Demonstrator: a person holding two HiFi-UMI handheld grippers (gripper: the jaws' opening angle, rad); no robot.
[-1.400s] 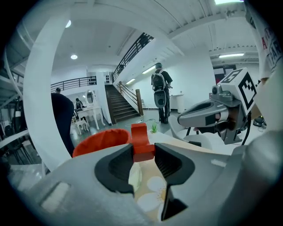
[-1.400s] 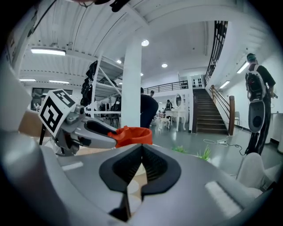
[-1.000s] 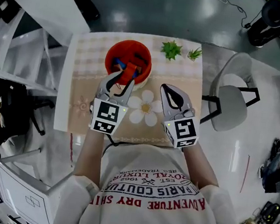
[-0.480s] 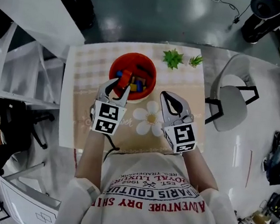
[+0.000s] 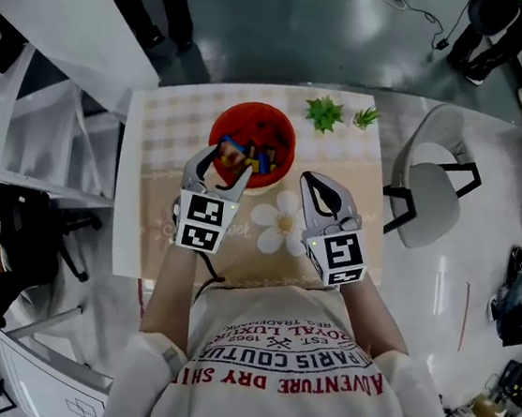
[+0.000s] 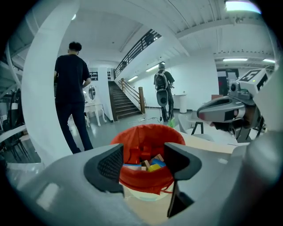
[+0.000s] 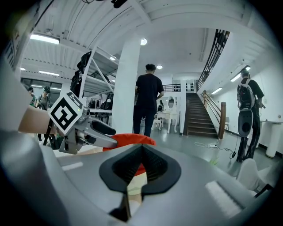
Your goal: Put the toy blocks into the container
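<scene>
A red-lined round container (image 5: 252,145) stands at the table's far middle, and several coloured toy blocks (image 5: 246,157) lie inside it. My left gripper (image 5: 220,157) hovers at its near rim; its jaws have just been opening and are open, with nothing between them. Looking along them in the left gripper view, the container (image 6: 148,178) and the blocks (image 6: 148,162) lie straight ahead between the fingers. My right gripper (image 5: 318,183) hangs shut and empty over the flower-print cloth, to the right of the container. In the right gripper view the jaws (image 7: 140,165) meet, and the red container (image 7: 132,140) shows behind them.
Two small green plants (image 5: 324,113) (image 5: 365,118) stand at the table's far right edge. A grey chair (image 5: 430,191) is right of the table (image 5: 173,117), white shelving left. Two people (image 6: 70,92) (image 6: 162,90) stand on the floor beyond.
The left gripper held a red block over the container's near rim; its jaws have spread, and the block is no longer between them. The right gripper has barely moved.
</scene>
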